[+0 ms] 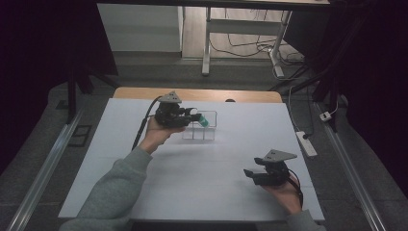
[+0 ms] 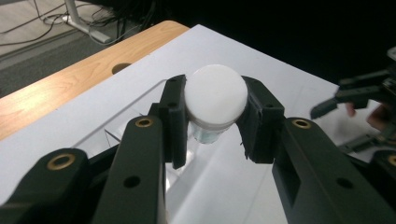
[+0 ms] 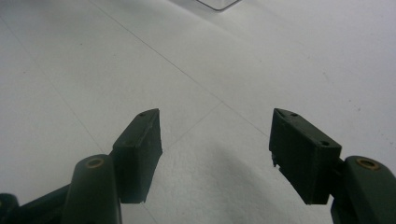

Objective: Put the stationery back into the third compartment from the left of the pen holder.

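**Op 1:** Starting nearest me: my right gripper (image 1: 251, 174) sits low over the white table (image 1: 192, 192) with its jaws spread wide and nothing between them. In its own view I see bare tabletop ahead and a corner of the clear organiser (image 3: 218, 3) far beyond the tips. No risk there unless I swing it across while the other hand is working.

**Op 2:** And the left one?

**Op 1:** My left gripper (image 1: 194, 114) is farther out, clamped on the bottle (image 2: 215, 100). The 2 pads pinch it just under its white round cap, with the teal body (image 1: 204, 121) sticking out past the tips and tilted down toward the clear organiser (image 1: 199, 126) directly below.

**Op 2:** What worries you?

**Op 1:** I judge 3 things. The grip is on a smooth curved neck, so the bottle could pivot or slip out if I tilt further. The organiser is light and transparent, and I read its dividers poorly, so the bottle's end could catch a wall and shove or tip the whole thing. Releasing from this height could also bounce it out of its compartment.

**Op 2:** Beyond that?

**Op 1:** Past the tips lies the wooden edge (image 2: 70, 79) of the table, where a loose bottle could roll off.
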Motion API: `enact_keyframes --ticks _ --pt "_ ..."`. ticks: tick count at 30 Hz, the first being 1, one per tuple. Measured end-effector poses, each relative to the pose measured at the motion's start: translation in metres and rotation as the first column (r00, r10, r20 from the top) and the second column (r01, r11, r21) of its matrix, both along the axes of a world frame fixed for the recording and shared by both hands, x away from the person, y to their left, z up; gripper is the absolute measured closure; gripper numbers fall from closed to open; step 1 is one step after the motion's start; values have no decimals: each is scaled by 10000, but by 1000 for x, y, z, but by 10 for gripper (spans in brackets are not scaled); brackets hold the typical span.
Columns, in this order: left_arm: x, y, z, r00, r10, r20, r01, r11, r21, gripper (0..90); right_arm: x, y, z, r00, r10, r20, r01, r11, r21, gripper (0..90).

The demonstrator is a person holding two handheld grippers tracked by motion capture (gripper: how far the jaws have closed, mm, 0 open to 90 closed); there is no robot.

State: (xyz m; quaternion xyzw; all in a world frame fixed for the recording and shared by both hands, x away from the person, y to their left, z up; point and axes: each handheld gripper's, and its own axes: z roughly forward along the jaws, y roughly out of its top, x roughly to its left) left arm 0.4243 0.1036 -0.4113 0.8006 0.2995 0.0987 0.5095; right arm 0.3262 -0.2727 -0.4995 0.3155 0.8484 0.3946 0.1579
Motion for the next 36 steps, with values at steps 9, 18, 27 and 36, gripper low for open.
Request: enact_keyframes --ticks 9,18,27,36 --pt "30 -20 -2 9992 200 -349 -178 9978 639 644 0 -1 0 10000 -65 30 65 10000 -16 339" --pt "38 -32 -10 9986 149 -505 -116 9978 653 481 0 1 -1 10000 -9 -4 9 10000 -80 335" --pt "19 -14 -9 9991 -40 -432 59 9990 438 322 0 0 -1 10000 -62 -8 62 9999 -91 334" --pt "-24 24 -24 9992 17 -395 25 9941 1082 352 -1 -3 -1 10000 -37 6 37 10000 47 332"
